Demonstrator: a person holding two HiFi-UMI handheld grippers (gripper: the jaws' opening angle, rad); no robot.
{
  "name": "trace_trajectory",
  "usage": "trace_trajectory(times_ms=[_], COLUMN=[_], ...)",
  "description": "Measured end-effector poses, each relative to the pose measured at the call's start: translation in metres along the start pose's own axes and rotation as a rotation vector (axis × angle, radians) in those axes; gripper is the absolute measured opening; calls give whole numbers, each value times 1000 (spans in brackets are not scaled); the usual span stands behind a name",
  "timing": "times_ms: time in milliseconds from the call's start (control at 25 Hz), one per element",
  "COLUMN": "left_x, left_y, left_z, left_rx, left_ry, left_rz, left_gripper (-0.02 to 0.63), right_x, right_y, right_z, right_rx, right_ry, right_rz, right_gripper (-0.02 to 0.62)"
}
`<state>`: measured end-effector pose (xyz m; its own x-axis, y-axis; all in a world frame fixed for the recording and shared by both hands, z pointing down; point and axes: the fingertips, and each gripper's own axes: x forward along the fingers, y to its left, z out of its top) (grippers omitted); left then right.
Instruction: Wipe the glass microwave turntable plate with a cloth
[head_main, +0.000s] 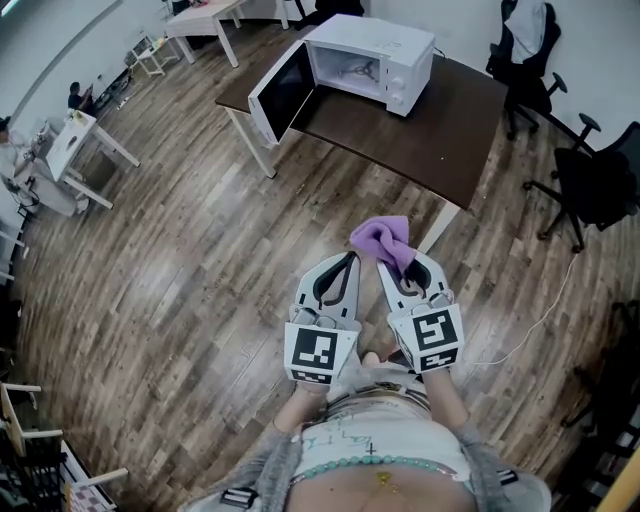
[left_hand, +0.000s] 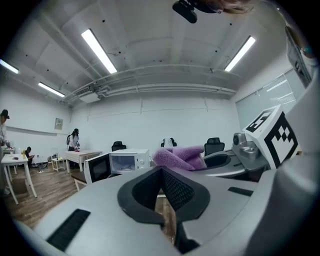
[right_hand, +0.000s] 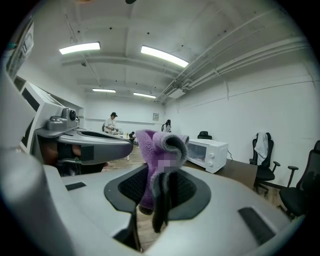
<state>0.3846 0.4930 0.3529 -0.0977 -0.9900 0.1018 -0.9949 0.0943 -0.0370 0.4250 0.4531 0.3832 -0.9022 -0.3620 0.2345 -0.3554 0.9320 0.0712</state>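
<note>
A white microwave (head_main: 350, 65) stands on a dark brown table (head_main: 440, 130) ahead of me, its door (head_main: 280, 95) swung open to the left. The glass turntable plate (head_main: 358, 70) shows only faintly inside the cavity. My right gripper (head_main: 400, 262) is shut on a purple cloth (head_main: 383, 240), which bunches up past the jaw tips (right_hand: 159, 160). My left gripper (head_main: 345, 262) is beside it, shut with nothing between its fingers (left_hand: 161, 175). Both grippers hang over the wooden floor, well short of the table. In the right gripper view the microwave (right_hand: 207, 154) is to the right of the cloth.
Black office chairs (head_main: 590, 185) stand right of the table, one with a white garment (head_main: 525, 30). White tables (head_main: 75, 140) and people are at the far left. A cable (head_main: 540, 320) lies on the floor to my right. Wooden floor (head_main: 200, 270) lies between me and the table.
</note>
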Motion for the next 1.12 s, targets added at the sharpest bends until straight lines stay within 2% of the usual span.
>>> trace_trajectory(times_ms=[320,560,880,1120], left_x=[58,93,113,112], left_y=[54,97,146,166], left_z=[11,12,7,7], left_rx=[-38,-23,-36,-34], left_ry=[-41,-53,-43,-35], left_rz=[-68,-110,-131,-137], left_gripper=[11,11,10,11], right_x=[74,127,176,191], right_y=[-15,-25,-24,-19], right_z=[24,39,48,47], right_rx=[-20,-34,-22,-3], right_ry=[-18,-19,-18,-1], right_rz=[-8,-38,-64,-69], right_gripper=[112,112,112,112])
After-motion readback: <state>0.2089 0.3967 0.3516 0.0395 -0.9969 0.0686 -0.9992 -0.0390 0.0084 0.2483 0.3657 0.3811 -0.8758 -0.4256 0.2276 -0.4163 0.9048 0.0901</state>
